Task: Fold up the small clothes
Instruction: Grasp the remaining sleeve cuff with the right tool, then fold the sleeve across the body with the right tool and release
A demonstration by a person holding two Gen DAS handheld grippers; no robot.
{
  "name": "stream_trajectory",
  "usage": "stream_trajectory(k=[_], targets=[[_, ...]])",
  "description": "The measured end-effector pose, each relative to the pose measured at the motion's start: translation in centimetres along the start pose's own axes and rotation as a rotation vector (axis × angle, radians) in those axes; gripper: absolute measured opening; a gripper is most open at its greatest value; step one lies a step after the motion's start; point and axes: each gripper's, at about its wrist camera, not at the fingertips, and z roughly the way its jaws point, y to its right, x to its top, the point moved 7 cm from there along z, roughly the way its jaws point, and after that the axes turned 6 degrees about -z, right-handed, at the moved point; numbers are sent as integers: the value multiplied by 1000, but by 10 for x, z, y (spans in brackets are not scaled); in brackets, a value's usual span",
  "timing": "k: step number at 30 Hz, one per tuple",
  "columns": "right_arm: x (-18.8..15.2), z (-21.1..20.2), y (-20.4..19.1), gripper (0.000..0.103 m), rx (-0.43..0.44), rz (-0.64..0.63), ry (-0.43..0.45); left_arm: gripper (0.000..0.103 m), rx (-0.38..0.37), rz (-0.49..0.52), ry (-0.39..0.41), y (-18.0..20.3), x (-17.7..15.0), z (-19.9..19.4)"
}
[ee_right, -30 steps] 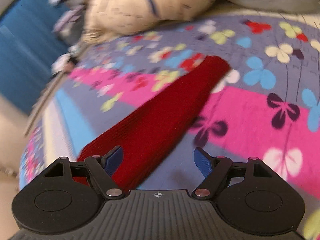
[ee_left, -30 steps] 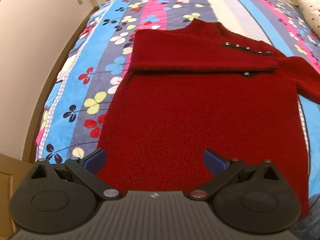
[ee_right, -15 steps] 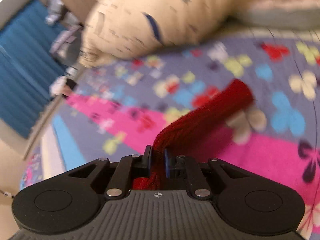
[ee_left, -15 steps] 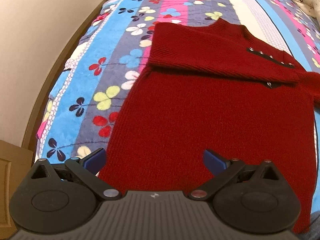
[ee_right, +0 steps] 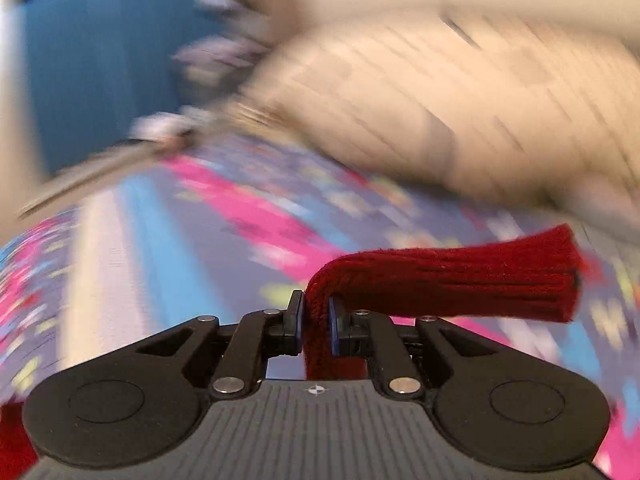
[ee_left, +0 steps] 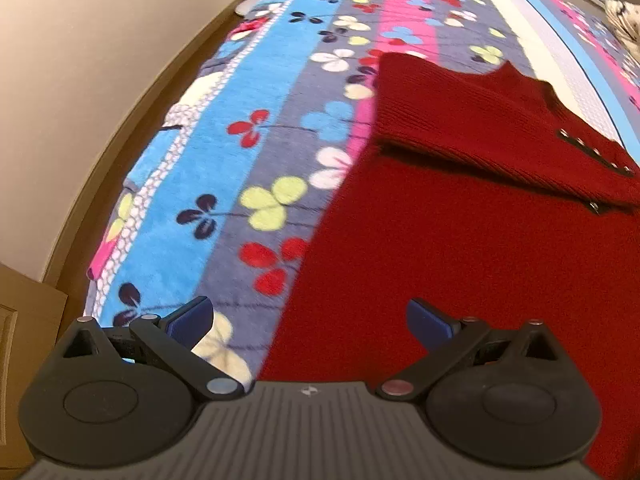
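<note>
R gripper (ee_right: 316, 318), wide a sec ago, was now clamped on red sweater's sleeve (ee_right: 460, 280), cuff lifted off bedspread (ee_right: 160, 240) at frame ctr-right; sleeve fold likely underway. L gripper (ee_left: 308, 320) wide, empty, had slid toward sweater body (ee_left: 460, 260) left edge, lower frame.

Beige wall (ee_left: 72, 80), brown floor strip (ee_left: 120, 120) alongside, bed under floral striped blanket (ee_left: 224, 152), wooden door corner (ee_left: 24, 320)

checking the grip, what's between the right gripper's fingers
The red sweater's sleeve, pinched between the right gripper fingers, its cuff sticking out right; right wrist view.
</note>
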Motion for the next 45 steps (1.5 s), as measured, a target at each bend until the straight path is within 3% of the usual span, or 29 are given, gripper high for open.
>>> stream_trajectory(k=[3,5,7,9,11,12,14,18,21,26,28,30,32,34,37,38,41,45], targets=[[-12,-44,-134,13,240,-205,122,103,-11,-47,1,-14,10,7],[-52,-65,-216,15,409,-335,112,103,-13,-72,7,-22,15,9],[-120,-81,-286,16,589,-543,-25,103,-12,-87,11,-30,19,11],[-176,-97,-310,32,713,-688,-184,103,-15,-92,14,-34,22,14],[-191,-107,-294,39,712,-728,-186,103,-30,-83,31,-35,28,17],[-187,-107,-280,47,696,-713,-174,103,-38,-71,46,-33,33,20],[-164,-98,-241,53,635,-629,-168,103,-54,-48,75,-23,45,25],[-119,-69,-154,54,448,-438,-149,103,-138,-26,121,6,83,39],[-115,-29,-102,54,316,-383,-192,103,-164,-34,145,28,117,57],[-139,0,-74,55,280,-332,-261,103,-133,3,101,55,141,93],[-166,11,-81,55,274,-352,-329,103,-93,50,71,61,132,116],[-185,24,-80,64,236,-401,-333,103,-38,92,24,60,117,135],[-182,23,-79,65,229,-354,-346,103,-20,94,0,53,102,141],[-169,13,-76,65,231,-290,-363,103,-55,71,-4,44,88,133],[-154,-34,-69,68,261,-279,-348,103,-90,51,-4,32,61,108],[-152,-55,-67,73,275,-276,-356,103,-87,48,1,27,50,98],[-157,-115,-65,82,289,-239,-445,103,-66,68,9,19,13,60],[-168,-185,-71,85,344,-245,-580,103,-79,140,4,16,-38,10]])
